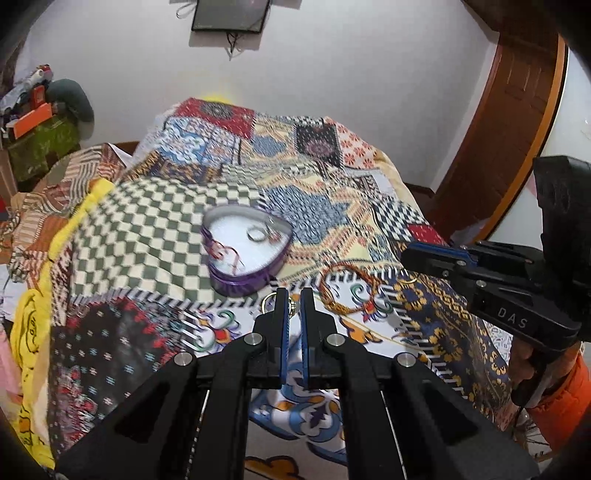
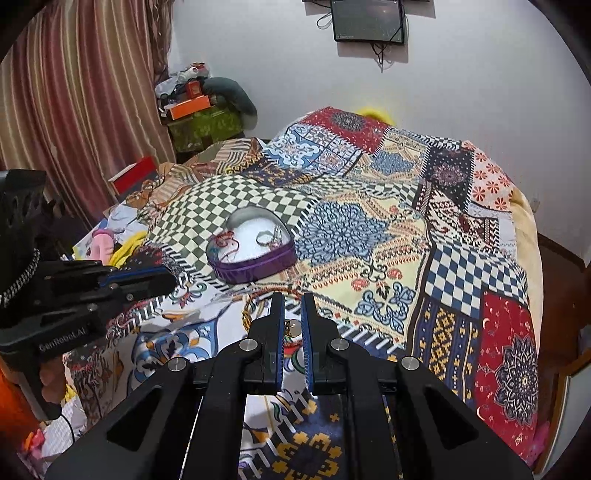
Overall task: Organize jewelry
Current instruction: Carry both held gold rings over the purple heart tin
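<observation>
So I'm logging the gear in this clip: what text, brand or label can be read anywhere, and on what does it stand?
"DAS": on the black body of the right claw, seen from the left wrist view.
"GenRobot.AI": on the black body of the left claw, seen from the right wrist view.
Wall screen: a faint line of text at its lower edge, too small to read.
Orange box on the far pile: no readable print.

Both handheld grippers are matte black plastic with angular, cut-out linkage arms joined by round silver pivot pins. The left gripper (image 1: 293,301) and the right gripper (image 2: 293,304) each carry two narrow fingers lined with ridged blue pads (image 1: 283,332). White letters "DAS" mark the right unit's side; "GenRobot.AI" marks the left one's. A black-and-white braided cable (image 2: 18,277) runs along the left unit. The person wears a quilted orange sleeve (image 1: 561,402).
</observation>
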Action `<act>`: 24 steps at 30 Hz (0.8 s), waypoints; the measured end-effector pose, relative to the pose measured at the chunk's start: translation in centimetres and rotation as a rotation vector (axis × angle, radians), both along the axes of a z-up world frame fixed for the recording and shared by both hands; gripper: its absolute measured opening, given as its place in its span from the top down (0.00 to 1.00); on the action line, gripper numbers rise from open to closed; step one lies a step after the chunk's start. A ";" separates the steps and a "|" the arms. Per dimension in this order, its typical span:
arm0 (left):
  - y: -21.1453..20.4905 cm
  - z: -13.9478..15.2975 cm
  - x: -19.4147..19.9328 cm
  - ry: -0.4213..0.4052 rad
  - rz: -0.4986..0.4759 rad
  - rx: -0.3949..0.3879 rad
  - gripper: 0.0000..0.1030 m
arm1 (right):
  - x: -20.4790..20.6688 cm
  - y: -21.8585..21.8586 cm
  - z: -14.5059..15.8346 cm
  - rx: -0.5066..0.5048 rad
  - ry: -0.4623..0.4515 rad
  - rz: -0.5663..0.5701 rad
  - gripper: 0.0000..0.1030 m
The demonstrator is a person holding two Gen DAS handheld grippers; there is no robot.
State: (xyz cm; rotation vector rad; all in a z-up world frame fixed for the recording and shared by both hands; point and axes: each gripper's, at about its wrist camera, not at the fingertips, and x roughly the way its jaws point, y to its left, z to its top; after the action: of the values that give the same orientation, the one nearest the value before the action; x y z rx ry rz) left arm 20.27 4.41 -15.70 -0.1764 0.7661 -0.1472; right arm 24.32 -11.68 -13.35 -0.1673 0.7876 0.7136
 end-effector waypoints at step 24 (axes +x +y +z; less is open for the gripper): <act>3.8 2.1 3.5 -0.072 0.077 0.026 0.96 | 3.7 6.3 2.3 0.065 -0.022 0.070 0.93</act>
State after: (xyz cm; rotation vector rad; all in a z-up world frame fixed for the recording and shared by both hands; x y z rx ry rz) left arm 23.73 8.21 -13.64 -0.1751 0.6881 -0.0701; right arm 28.01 -5.42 -11.08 -0.1444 0.7398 0.8012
